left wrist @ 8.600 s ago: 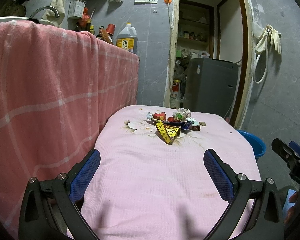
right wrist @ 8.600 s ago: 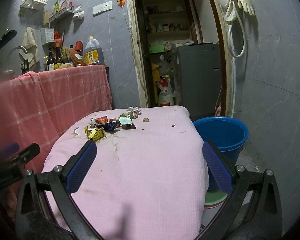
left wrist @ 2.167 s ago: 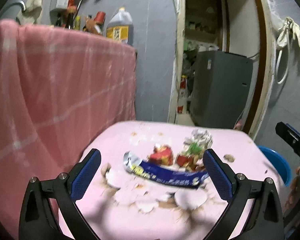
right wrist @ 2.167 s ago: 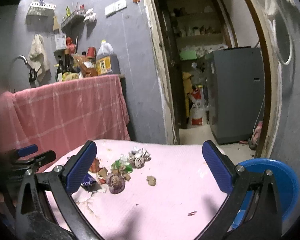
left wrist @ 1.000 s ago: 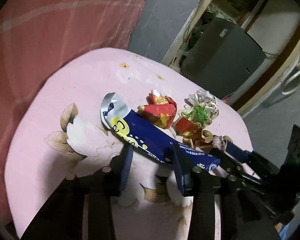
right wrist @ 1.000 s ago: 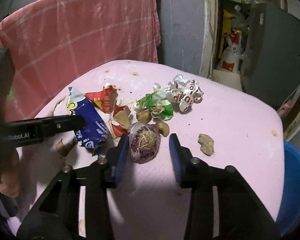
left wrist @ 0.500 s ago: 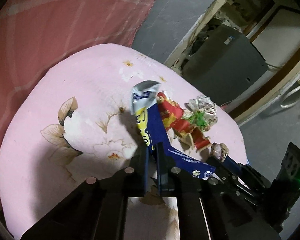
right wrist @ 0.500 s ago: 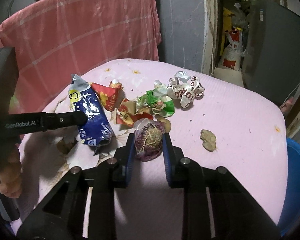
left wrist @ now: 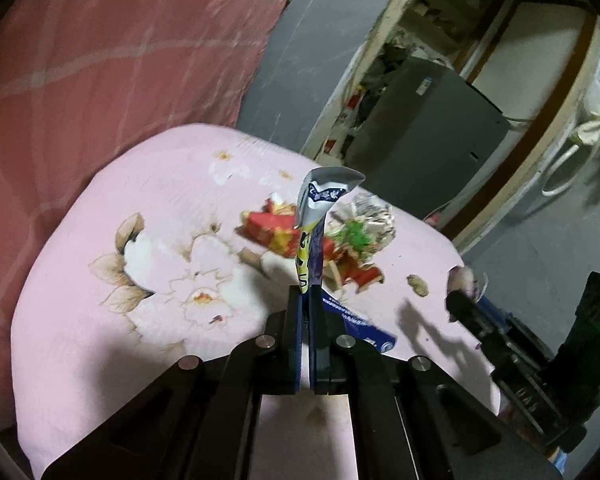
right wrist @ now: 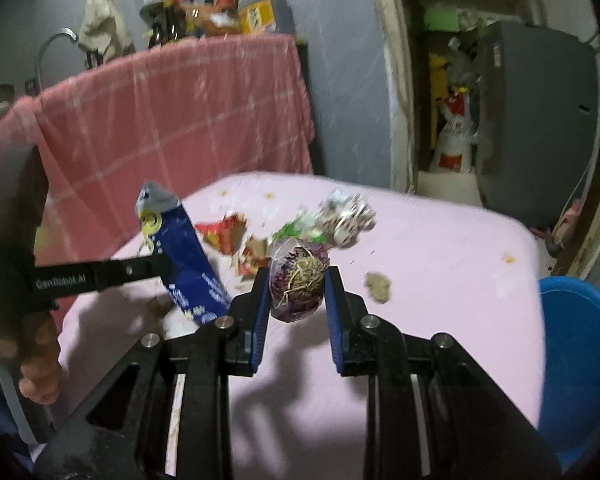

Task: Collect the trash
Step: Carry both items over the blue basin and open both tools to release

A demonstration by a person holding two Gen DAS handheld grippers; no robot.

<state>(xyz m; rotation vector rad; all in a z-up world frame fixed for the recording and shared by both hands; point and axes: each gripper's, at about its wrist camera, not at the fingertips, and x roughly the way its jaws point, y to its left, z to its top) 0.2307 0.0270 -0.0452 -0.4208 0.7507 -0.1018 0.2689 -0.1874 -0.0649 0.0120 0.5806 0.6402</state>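
Observation:
My left gripper (left wrist: 309,292) is shut on a blue and yellow snack wrapper (left wrist: 314,232), which stands up off the pink tablecloth (left wrist: 140,300). In the right wrist view the same wrapper (right wrist: 184,264) hangs from the left gripper's fingers (right wrist: 140,268). My right gripper (right wrist: 296,276) is shut on a purple, root-tufted onion scrap (right wrist: 298,280), lifted just above the cloth. Red wrappers (left wrist: 272,228), a green wrapper (left wrist: 354,236) and a crumpled white paper (right wrist: 348,216) lie in a pile beyond both grippers. A small brown lump (right wrist: 378,286) lies to the right.
A blue basin (right wrist: 580,360) stands on the floor off the table's right edge. A pink checked cloth (right wrist: 160,128) drapes a counter at the left, with bottles on top. A grey cabinet (left wrist: 420,120) stands in the doorway behind. A person's hand (right wrist: 28,360) holds the left gripper.
Both grippers have risen from the cloth with their loads. The blue wrapper has swung upright in the left gripper, and the onion scrap has come up off the table in the right.

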